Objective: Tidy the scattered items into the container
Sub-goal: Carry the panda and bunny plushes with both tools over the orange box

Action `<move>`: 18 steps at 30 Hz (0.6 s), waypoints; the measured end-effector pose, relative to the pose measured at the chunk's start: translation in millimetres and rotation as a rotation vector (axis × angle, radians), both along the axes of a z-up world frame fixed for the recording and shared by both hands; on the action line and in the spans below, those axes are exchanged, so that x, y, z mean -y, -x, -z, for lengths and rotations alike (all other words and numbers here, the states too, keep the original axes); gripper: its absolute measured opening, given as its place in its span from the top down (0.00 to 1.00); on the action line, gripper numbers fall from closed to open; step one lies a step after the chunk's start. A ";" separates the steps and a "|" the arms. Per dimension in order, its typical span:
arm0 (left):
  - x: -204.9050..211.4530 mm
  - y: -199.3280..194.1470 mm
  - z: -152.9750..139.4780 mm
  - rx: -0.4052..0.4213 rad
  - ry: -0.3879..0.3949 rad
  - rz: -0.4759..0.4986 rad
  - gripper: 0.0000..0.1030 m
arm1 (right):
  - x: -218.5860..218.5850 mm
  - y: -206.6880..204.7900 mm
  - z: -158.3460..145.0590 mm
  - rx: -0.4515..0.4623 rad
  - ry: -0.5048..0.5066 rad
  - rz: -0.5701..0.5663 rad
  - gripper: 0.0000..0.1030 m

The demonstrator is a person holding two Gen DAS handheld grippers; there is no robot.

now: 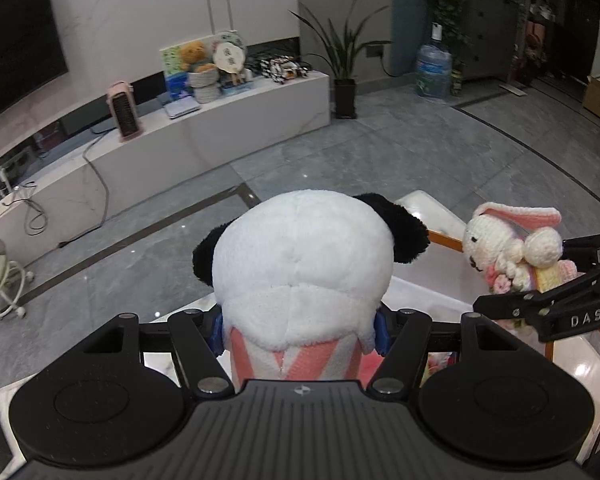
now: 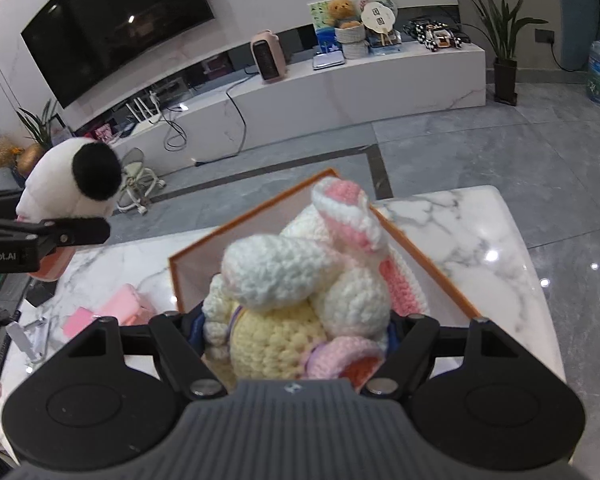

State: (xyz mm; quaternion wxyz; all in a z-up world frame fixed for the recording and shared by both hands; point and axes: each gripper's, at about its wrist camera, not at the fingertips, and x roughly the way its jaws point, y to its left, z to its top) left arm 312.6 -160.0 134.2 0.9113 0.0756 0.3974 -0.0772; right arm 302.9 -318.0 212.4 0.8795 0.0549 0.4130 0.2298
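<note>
My left gripper point(image 1: 300, 330) is shut on a white panda plush point(image 1: 304, 264) with black ears and pink-striped body, held above the marble table; it also shows at the left of the right wrist view point(image 2: 72, 184). My right gripper point(image 2: 294, 328) is shut on a crocheted bunny point(image 2: 300, 276) in white, pink and yellow, held over the orange-rimmed box point(image 2: 432, 268). The bunny also shows at the right of the left wrist view point(image 1: 512, 248), above the box point(image 1: 444, 240).
A white marble table point(image 2: 480, 240) carries the box. Pink items point(image 2: 112, 312) lie on the table left of the box. Beyond are a grey tiled floor, a TV bench point(image 2: 360, 76) with a pink heater, and a potted plant point(image 1: 344, 92).
</note>
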 end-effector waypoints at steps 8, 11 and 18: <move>26.5 -34.3 27.8 -0.058 0.026 0.038 0.27 | 9.5 -14.9 13.7 -0.029 0.027 0.034 0.24; 33.7 -42.0 38.9 -0.078 0.031 0.051 0.27 | 8.0 -19.4 21.6 -0.041 0.056 0.035 0.24; 39.7 -57.4 66.8 -0.128 0.057 0.052 0.27 | 8.5 -29.6 29.3 -0.050 0.084 0.034 0.24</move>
